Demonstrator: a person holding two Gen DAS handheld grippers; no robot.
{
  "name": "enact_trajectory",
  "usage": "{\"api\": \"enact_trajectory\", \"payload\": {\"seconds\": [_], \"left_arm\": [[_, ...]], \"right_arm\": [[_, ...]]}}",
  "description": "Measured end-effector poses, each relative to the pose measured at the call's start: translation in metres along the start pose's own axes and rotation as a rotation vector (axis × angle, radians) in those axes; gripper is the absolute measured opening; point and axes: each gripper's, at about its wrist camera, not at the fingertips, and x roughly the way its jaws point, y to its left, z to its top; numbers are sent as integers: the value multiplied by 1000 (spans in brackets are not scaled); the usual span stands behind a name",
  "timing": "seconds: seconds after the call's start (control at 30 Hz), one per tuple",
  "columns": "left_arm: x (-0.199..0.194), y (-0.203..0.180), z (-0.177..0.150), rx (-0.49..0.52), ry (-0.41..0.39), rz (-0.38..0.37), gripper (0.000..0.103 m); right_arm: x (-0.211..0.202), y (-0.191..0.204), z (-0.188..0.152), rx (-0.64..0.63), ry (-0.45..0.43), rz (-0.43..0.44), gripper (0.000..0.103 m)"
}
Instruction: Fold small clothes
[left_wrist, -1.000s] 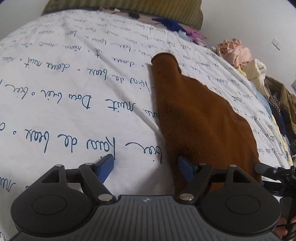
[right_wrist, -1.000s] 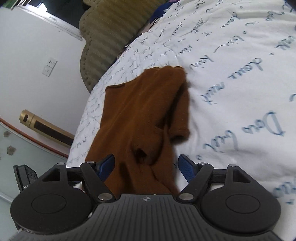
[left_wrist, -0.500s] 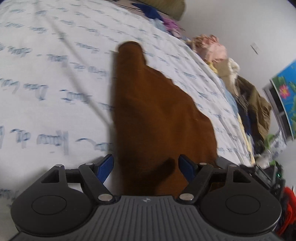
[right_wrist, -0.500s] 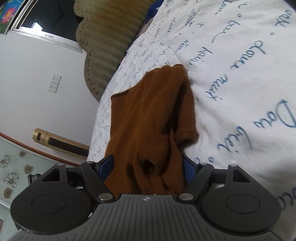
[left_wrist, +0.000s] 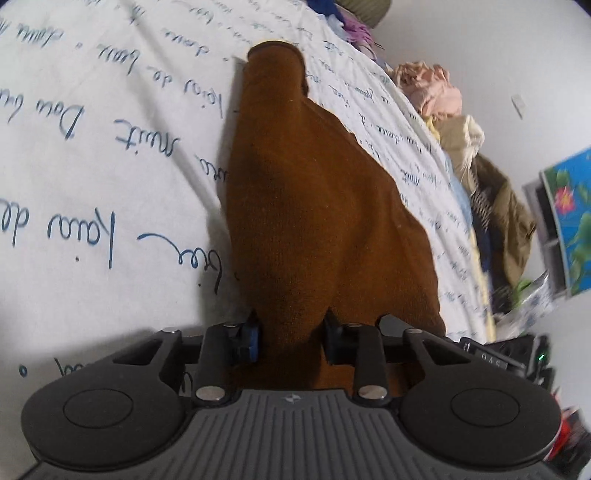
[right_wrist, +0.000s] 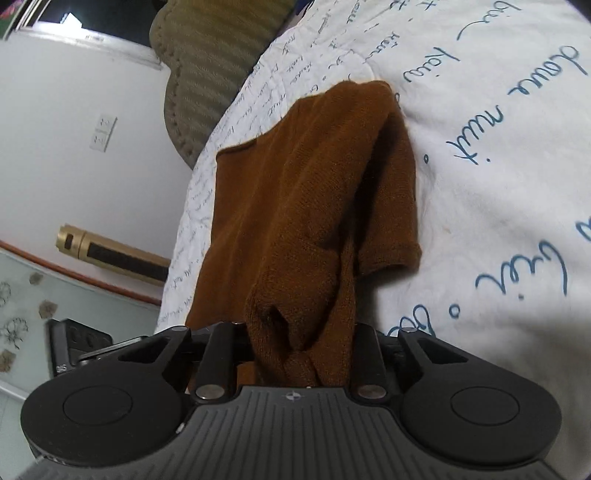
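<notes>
Both jaws I hold closed on brown sweater (left_wrist: 314, 206) (right_wrist: 306, 206), left gripper (left_wrist: 291, 334), right gripper (right_wrist: 301, 345), near edge, white bedsheet (left_wrist: 92, 155) under it.

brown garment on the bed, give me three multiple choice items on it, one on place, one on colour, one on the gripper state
1. Where does the brown garment lie?
A. on the white bedsheet with blue writing
B. on a wooden floor
C. inside a basket

2. What colour is the crumpled cloth at the top of the clothes pile along the bed's far edge in the left wrist view?
A. black
B. pale pink
C. bright green

3. How do the two grippers stand?
A. both wide open above the sheet
B. only the left one holds cloth
C. both shut on the garment's near edge

Answers: 1 A, the sheet shows on both sides of the garment; 2 B, the topmost bundle is pale pink; 3 C, the left gripper and right gripper each have brown fabric pinched between their fingers.
</notes>
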Motion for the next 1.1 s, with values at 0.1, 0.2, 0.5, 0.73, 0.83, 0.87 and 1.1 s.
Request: {"api": "enact_trajectory", "payload": {"seconds": [0.1, 0.2, 0.5, 0.73, 0.83, 0.87, 1.1], "left_arm": [[-6, -2, -4, -8, -18, -26, 26], [-17, -4, -10, -14, -32, -62, 25], [-71, -16, -61, 1, -34, -101, 24], [-57, -1, -121, 57, 42, 28, 23], [-81, -9, -115, 108, -27, 41, 23], [-94, -18, -110, 160, -77, 71, 22], [-102, -99, -69, 426, -246, 190, 24]], "right_arm": [[-4, 7, -2, -15, -23, 19, 27], [-10, 18, -5, -45, -20, 36, 26], [-57, 41, -29, -93, 28, 72, 26], [-72, -20, -49, 61, 100, -97, 24], [-89, -16, -44, 76, 59, -93, 41], [-99, -5, -42, 22, 21, -129, 48], [-117, 62, -20, -315, -161, -187, 49]]}}
